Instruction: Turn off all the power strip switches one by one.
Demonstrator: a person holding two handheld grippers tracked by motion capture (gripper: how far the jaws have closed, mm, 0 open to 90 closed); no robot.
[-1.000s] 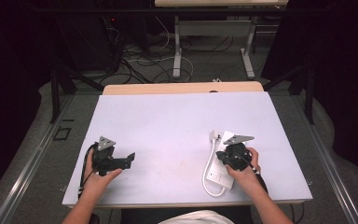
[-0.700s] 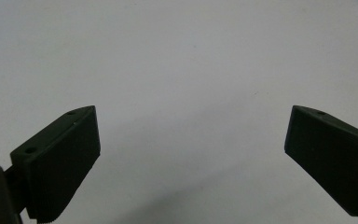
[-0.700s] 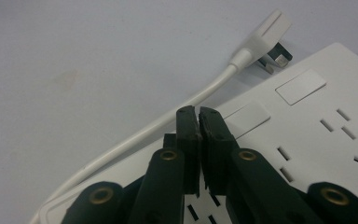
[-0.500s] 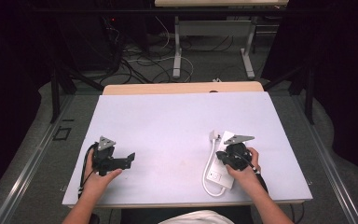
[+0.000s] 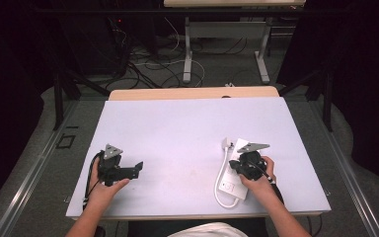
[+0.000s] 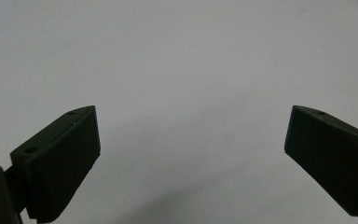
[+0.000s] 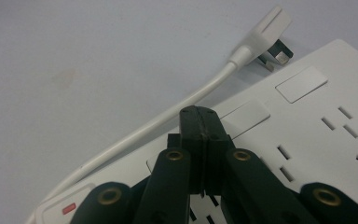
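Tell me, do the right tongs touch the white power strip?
Cannot tell. In the right gripper view the shut right tongs lie over the power strip, but no contact or gap shows plainly.

The left gripper (image 6: 191, 163) has its two black jaws spread wide apart, with nothing between them. Ahead of and beneath the jaws lies the bare white table (image 6: 177, 65). Each jaw's ribbed inner face turns toward the other.

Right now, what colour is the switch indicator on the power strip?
Red, on the white power strip, at its switch; the right gripper view shows it best.
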